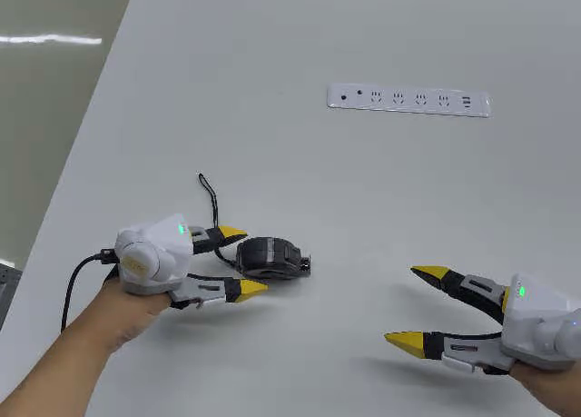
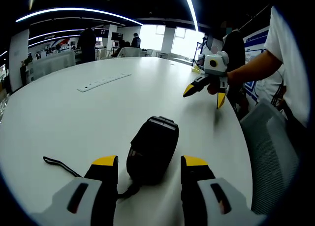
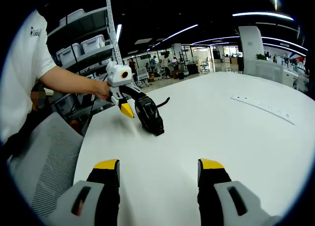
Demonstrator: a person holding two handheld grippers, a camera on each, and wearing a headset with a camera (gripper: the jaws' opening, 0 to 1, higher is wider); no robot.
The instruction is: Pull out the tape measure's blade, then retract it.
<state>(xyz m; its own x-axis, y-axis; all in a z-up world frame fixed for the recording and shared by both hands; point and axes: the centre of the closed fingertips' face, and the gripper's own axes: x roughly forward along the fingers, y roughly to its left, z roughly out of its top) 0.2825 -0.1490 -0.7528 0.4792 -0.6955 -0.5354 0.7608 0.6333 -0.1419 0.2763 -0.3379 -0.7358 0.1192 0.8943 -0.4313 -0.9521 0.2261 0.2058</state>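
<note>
Head view, L gripper [image 1: 252, 259] jaws spread round tape measure [image 1: 274, 256], R gripper [image 1: 402, 304] jaws spread

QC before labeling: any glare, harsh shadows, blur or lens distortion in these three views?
Head view: even light, faint soft shadows under the tape measure and the right hand-held gripper, everything sharp, no visible distortion. Left gripper view: heavy fisheye bend, windows blown out, tape measure crisp. Right gripper view: same fisheye curve, white table bright with mild sheen, no blur.
</note>
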